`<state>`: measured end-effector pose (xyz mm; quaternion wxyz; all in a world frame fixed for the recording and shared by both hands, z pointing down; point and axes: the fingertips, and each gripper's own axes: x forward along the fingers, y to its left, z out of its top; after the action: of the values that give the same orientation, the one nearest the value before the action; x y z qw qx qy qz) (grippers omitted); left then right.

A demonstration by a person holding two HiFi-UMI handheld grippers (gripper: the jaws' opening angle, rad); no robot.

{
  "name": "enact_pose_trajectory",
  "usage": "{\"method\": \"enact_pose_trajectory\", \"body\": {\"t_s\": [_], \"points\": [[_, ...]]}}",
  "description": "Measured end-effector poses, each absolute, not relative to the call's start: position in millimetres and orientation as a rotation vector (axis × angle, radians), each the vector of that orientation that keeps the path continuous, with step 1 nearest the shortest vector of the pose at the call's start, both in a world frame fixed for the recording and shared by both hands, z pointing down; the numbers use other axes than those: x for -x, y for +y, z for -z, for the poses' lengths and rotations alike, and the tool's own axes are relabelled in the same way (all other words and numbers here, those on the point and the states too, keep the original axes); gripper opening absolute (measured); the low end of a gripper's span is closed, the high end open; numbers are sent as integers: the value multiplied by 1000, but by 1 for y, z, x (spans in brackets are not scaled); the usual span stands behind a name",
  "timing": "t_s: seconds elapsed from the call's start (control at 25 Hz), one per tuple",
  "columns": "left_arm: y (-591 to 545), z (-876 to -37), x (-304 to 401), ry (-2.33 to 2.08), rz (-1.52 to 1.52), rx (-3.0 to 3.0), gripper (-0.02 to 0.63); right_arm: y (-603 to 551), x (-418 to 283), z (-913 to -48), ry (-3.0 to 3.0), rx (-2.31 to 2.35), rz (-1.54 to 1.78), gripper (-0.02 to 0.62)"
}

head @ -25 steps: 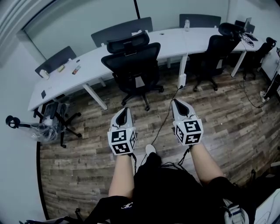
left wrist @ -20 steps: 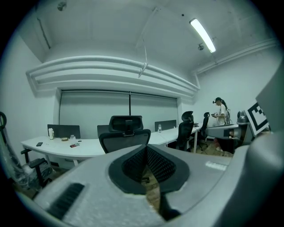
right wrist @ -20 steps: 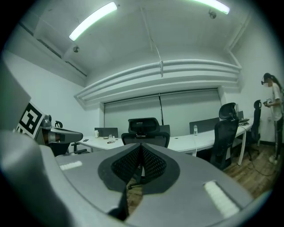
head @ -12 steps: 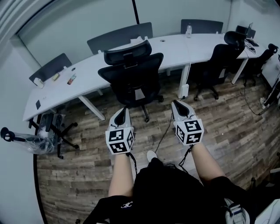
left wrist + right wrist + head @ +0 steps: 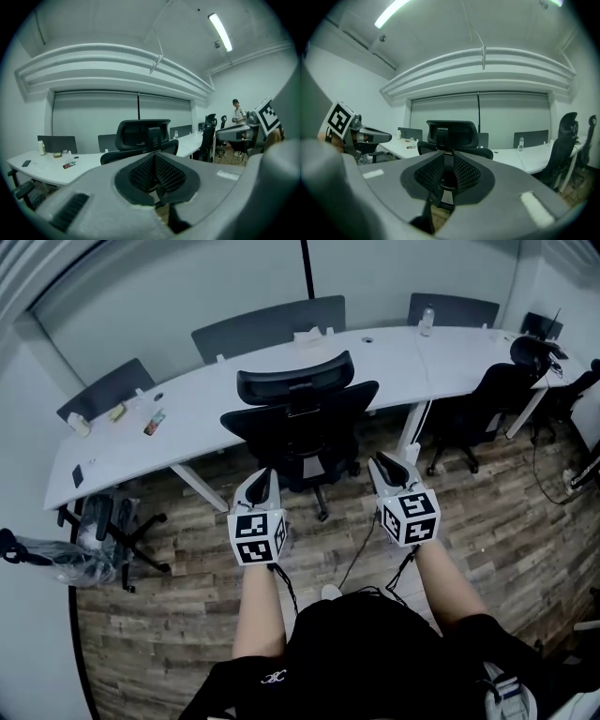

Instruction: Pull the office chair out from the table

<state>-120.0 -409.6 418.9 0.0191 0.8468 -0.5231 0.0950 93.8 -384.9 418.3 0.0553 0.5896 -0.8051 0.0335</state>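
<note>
Nearest, the left gripper [image 5: 265, 480] has its fingers [image 5: 144, 171] pressed together on nothing. The right gripper [image 5: 382, 465] is opening its fingers [image 5: 429, 172], with nothing between them yet. Neither touches the chair [image 5: 305, 418], which stands just ahead with its back to the person and its seat close against the worktop [image 5: 202, 404].

Likely trouble: closed fingers can only bump the backrest, pushing the chair further in, and a narrow right opening may slip off the padded edge. A pull on one side alone would probably spin the chair on its castors rather than roll it out.

A dark cable [image 5: 359, 542] lies on the floor between the grippers, where the castors could snag it. A white worktop leg [image 5: 199, 486] stands left of the base. Further off, a second chair [image 5: 487, 399] sits to the right, and small items [image 5: 154, 421] and a bottle [image 5: 427, 321] rest on the worktop.
</note>
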Motion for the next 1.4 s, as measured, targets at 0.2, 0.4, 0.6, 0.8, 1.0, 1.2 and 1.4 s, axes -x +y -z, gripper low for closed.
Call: {"method": "enact_pose_trajectory", "body": {"t_s": [0.2,0.4,0.6,0.8,1.0,1.2,1.4], "points": [[-475,-427,138,-1637,-440,-2682,8,-450,-92,-432,-2385,-1699,-51,94],[-538,-434,148,-1584,-688,-2772,123,-507,-108,-447,-2280,-1582,59,120],[-594,-449,158,-1524,-1039,-2851,187,-559,-128,-452,-2209,-1445,148,174],[-638,-476,169,-1450,-1426,-2829,256,-614,-148,-459,-2124,-1328,262,227],[-673,-494,176,-1438,-1651,-2760,311,-655,-157,-481,-2014,-1137,385,270],[-696,-505,171,-1387,-1677,-2723,325,-688,-159,-500,-1959,-1014,399,276],[-703,-519,174,-1288,-1679,-2678,345,-697,-151,-507,-1942,-929,451,248]]}}
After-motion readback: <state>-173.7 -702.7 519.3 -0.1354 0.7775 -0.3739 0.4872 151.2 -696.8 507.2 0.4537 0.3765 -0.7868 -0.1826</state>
